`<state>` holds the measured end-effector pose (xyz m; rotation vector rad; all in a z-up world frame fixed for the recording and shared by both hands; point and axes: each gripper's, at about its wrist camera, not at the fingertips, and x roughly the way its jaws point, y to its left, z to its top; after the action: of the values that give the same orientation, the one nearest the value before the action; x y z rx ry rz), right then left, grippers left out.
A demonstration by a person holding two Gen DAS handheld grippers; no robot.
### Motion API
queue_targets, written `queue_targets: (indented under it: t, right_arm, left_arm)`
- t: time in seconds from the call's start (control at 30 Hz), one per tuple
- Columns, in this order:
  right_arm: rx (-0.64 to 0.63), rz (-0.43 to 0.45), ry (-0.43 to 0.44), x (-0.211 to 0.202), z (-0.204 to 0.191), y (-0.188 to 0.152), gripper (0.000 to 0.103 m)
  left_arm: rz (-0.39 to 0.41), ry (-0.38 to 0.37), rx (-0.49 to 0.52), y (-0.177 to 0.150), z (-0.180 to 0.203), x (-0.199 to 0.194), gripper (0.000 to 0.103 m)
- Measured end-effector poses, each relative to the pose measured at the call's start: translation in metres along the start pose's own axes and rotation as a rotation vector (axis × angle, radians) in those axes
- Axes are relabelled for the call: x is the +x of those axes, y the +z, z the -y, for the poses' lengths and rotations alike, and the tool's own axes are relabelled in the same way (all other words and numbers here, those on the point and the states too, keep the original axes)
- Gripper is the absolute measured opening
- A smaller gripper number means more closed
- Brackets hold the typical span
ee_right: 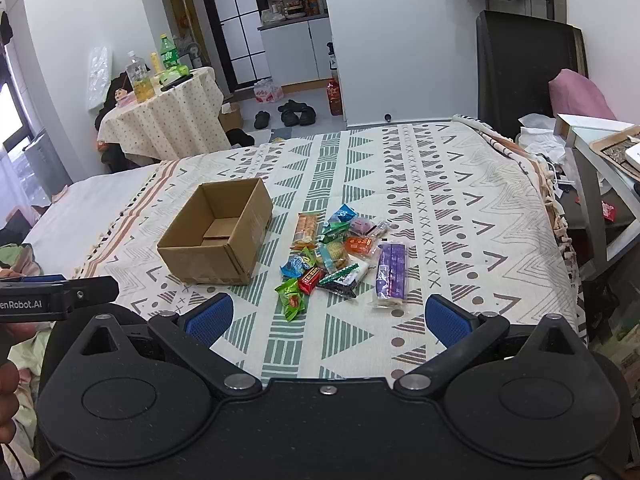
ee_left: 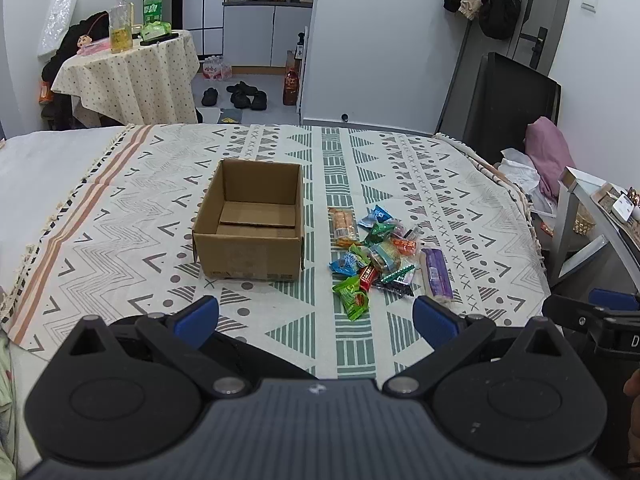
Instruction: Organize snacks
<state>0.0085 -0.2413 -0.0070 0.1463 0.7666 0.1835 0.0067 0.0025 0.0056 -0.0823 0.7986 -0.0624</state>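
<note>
Both blue-padded grippers, left gripper [ee_left: 316, 316] and right gripper [ee_right: 328, 316], hung with jaws spread, holding nothing. Loose colourful wrapped snacks [ee_left: 380, 256] lay at twelve o'clock, beside the empty brown cardboard box [ee_left: 250, 232], likely their destination.

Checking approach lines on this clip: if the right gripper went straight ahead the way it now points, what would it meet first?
Most likely the snack pile on the patterned cloth, probably its near edge by the green packet. The right gripper is open and aimed that way; the cardboard box sits left of that line. Depth is uncertain.
</note>
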Motion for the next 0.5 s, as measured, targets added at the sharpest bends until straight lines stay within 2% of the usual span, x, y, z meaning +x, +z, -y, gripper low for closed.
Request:
queue_targets:
  t: [0.5]
  right_arm:
    - [0.016, -0.020, -0.003, 0.020, 0.011, 0.000, 0.103]
  left_arm:
    - [-0.031, -0.012, -0.012, 0.003, 0.006, 0.032, 0.103]
